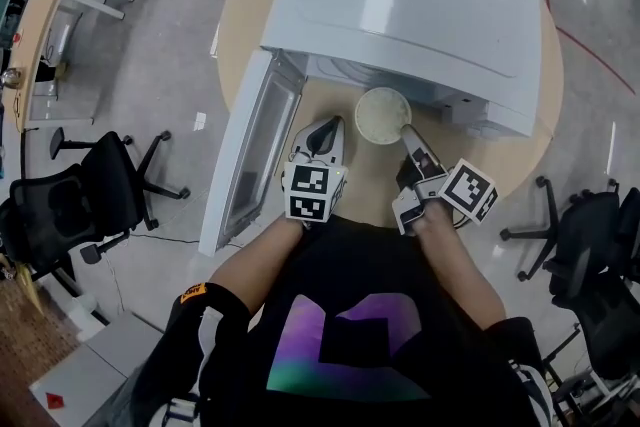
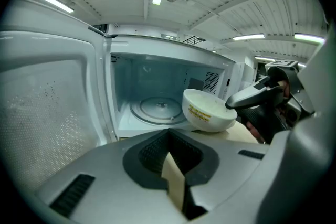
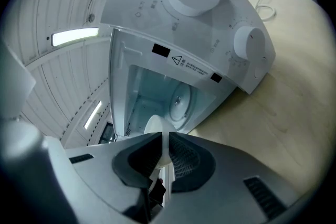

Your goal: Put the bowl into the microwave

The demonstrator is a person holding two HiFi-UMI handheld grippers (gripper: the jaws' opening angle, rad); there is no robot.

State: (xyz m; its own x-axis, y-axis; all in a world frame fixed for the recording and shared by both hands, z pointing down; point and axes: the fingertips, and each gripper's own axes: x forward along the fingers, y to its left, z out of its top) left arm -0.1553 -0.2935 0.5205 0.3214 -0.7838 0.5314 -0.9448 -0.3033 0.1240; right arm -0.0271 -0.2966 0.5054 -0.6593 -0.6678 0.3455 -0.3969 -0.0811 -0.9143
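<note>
Right gripper view shows the right gripper [image 3: 164, 136] pinched shut on the rim of the white bowl [image 3: 152, 124], held just outside the open microwave [image 3: 184, 23], while the left gripper [image 2: 169, 139] is closed and empty; the bowl looks rigid, glossy and breakable, so this rim pinch could slip

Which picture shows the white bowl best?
The left gripper view: the bowl shows whole, from the side, its rim pinched by the right gripper. The head view shows only its top; the right gripper view, a sliver.
</note>
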